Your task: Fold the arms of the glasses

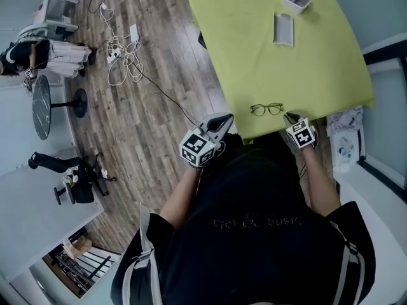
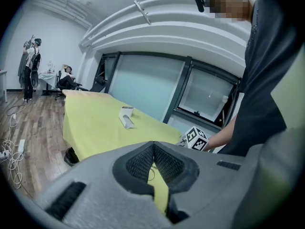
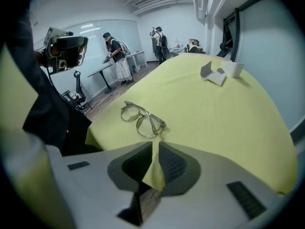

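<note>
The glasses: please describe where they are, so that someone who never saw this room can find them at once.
Find the big yellow-green table. The glasses lie on it close to the edge nearest the person, just ahead of the left gripper and the right gripper. They are thin-rimmed with clear roundish lenses, unlike the pale grey case and the small tray at the far end.
</note>
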Tool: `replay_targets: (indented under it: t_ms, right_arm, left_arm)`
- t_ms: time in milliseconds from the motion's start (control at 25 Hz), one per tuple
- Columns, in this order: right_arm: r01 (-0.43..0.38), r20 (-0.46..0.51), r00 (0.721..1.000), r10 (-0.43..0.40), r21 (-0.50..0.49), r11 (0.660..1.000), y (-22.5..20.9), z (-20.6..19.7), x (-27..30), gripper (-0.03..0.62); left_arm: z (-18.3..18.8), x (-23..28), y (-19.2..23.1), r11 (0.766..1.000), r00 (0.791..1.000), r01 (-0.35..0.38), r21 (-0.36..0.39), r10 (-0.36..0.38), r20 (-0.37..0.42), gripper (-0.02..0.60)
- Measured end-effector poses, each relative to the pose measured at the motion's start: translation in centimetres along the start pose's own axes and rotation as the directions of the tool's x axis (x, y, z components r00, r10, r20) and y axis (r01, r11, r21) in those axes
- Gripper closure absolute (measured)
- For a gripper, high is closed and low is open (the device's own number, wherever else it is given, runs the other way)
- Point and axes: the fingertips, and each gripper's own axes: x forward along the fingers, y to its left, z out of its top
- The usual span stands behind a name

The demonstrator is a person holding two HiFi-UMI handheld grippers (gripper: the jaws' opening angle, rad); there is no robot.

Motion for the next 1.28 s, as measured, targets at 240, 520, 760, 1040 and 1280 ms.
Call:
replay_targets:
  t_ms: [240, 520, 760, 1040, 1280]
  right_arm:
    - [-0.025, 0.107, 0.994, 0.018, 0.057, 0.998, 0.9, 1.5, -3.0, 0.556]
    - [-0.059, 0.370, 0.928, 0.045, 0.029, 0.998, 3.2, 8.1, -8.0, 0.560]
    - [-0.058, 0.469, 0.881, 0.066, -0.031, 0.998, 5.7, 11.6, -11.6, 0.560]
    - [-0.053, 0.525, 0.849, 0.061, -0.031, 0.998, 7.8, 12.9, -14.0, 0.560]
    - [-0.010, 0.551, 0.835, 0.008, 0.001, 1.000, 9.1, 13.4, -15.1, 0.559]
  left_arm:
    - [0.3, 0.6, -0.4, 1.000, 1.000, 0.024, 0.009, -0.024, 0.007, 0.565]
    - [0.5, 1.7, -1.1, 0.998, 0.998, 0.060, 0.022, -0.060, 0.008, 0.563]
    - [0.9, 2.3, -2.0, 0.995, 0.995, 0.098, 0.019, -0.098, 0.022, 0.563]
    - [2.4, 1.5, -2.9, 0.989, 0.990, 0.132, 0.068, -0.135, 0.046, 0.565]
    - [3.8, -0.2, -3.9, 0.978, 0.982, 0.166, 0.130, -0.176, 0.070, 0.564]
